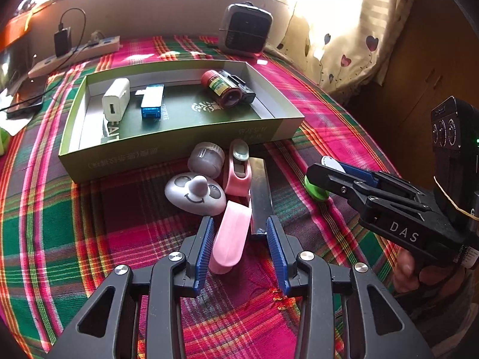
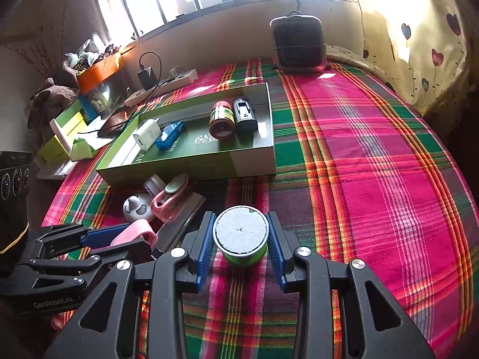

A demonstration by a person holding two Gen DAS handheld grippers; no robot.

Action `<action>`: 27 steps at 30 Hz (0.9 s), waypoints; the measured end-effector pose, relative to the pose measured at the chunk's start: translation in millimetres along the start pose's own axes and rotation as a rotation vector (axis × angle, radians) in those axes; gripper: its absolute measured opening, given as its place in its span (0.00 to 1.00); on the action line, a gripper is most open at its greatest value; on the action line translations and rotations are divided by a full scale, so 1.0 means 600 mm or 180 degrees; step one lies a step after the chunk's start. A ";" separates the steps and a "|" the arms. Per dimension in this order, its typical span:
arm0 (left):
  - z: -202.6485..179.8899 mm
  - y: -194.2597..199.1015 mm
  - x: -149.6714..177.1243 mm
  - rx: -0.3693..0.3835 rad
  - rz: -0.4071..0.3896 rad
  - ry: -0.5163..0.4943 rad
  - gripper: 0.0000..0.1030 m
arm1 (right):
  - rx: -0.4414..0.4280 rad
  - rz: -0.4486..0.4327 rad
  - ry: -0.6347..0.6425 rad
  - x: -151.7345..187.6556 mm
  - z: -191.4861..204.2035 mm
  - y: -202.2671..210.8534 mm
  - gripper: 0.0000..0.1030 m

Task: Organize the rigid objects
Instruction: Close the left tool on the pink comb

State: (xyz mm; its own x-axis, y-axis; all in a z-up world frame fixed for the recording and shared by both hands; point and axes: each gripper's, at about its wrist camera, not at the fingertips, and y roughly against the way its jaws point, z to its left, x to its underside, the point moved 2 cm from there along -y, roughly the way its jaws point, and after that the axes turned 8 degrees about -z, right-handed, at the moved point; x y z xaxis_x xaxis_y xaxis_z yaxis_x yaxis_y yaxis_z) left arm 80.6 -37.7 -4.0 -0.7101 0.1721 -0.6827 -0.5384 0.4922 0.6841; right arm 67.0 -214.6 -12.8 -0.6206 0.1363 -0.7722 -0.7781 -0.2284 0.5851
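Right wrist view: our right gripper [image 2: 241, 240] fingers pinch green spool [image 2: 241, 239] | left gripper [image 1: 241, 234] fingers spread around pink clip [image 1: 230, 239], not touching | risk: round spool may slip en route to green tray [image 2: 191, 166] beyond fingertips.

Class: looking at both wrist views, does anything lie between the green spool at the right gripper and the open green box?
Nothing visible does. The green spool sits between the right gripper fingers, with only bare plaid cloth ahead up to the box front wall; the loose clutter lies off to the left.
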 end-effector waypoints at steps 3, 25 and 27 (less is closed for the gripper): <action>-0.005 -0.007 0.000 -0.0020 0.0015 -0.0049 0.34 | -0.0023 0.0016 -0.0027 0.001 -0.005 -0.001 0.34; 0.019 -0.004 -0.006 -0.0244 -0.0121 0.0103 0.34 | -0.0216 0.0079 -0.0047 0.004 -0.006 -0.005 0.34; 0.021 -0.005 -0.007 -0.0328 -0.0135 0.0093 0.34 | -0.0219 0.0077 -0.0056 0.004 -0.006 -0.005 0.34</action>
State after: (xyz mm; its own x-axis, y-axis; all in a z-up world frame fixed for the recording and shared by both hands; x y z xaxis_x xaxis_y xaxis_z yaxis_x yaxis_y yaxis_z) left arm 91.0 -29.0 -6.4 -0.6979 0.1274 -0.7048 -0.6109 0.4079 0.6786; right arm 68.0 -217.4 -17.5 -0.6411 0.1468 -0.7533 -0.7549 -0.2976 0.5845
